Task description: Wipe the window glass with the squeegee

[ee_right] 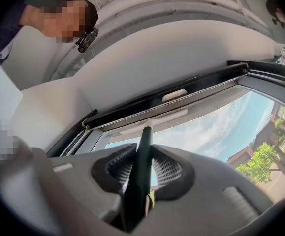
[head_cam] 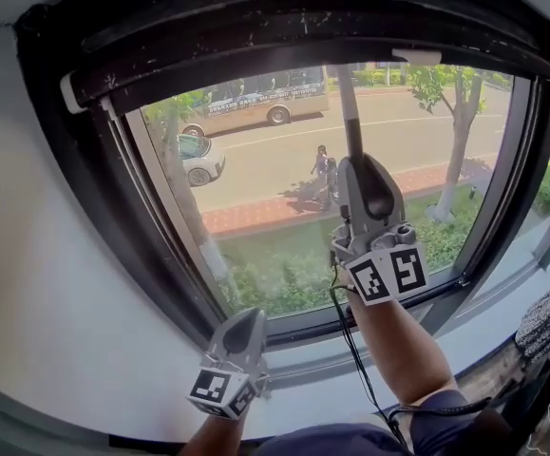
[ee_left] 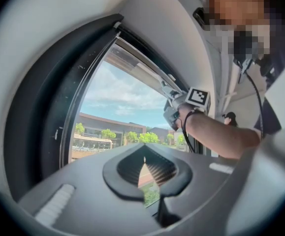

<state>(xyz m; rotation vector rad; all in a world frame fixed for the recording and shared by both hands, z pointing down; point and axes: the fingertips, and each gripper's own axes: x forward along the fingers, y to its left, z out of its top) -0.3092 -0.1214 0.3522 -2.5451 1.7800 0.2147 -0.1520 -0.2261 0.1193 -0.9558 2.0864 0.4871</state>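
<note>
The right gripper point(head_cam: 358, 165) clenched the squeegee point(head_cam: 349, 112) handle, blade high on the window glass point(head_cam: 256, 169); the left gripper point(head_cam: 244, 319) sat closed, empty. The thin handle might twist under pressure, leaving streaks.

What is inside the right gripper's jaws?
The squeegee handle, clamped by the right gripper, reaching up the window glass. Its lower end is hidden behind the jaws.

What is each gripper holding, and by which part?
The right gripper clamps the squeegee by its dark handle. The left gripper holds nothing.
</note>
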